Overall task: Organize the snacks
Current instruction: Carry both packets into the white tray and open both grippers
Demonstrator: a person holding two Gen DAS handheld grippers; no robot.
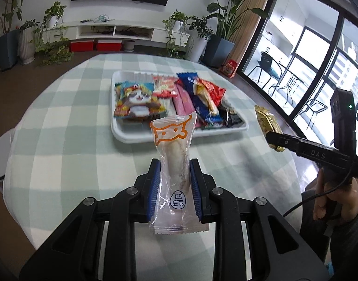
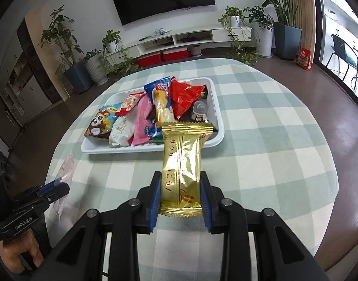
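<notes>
Two grippers — the left gripper (image 1: 174,187) with one clear-wrapped snack (image 1: 175,164), the right gripper (image 2: 180,199) with one gold packet (image 2: 183,164). At frame centre, one white tray (image 2: 216,107) holding roughly eight packets — the pile overlaps, so uncertain. One table (image 2: 260,140).

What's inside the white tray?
The white tray holds a heap of snack packets: a panda bag, a pink wrapper, a red pack and a blue one. Whatever lies underneath them is covered.
</notes>
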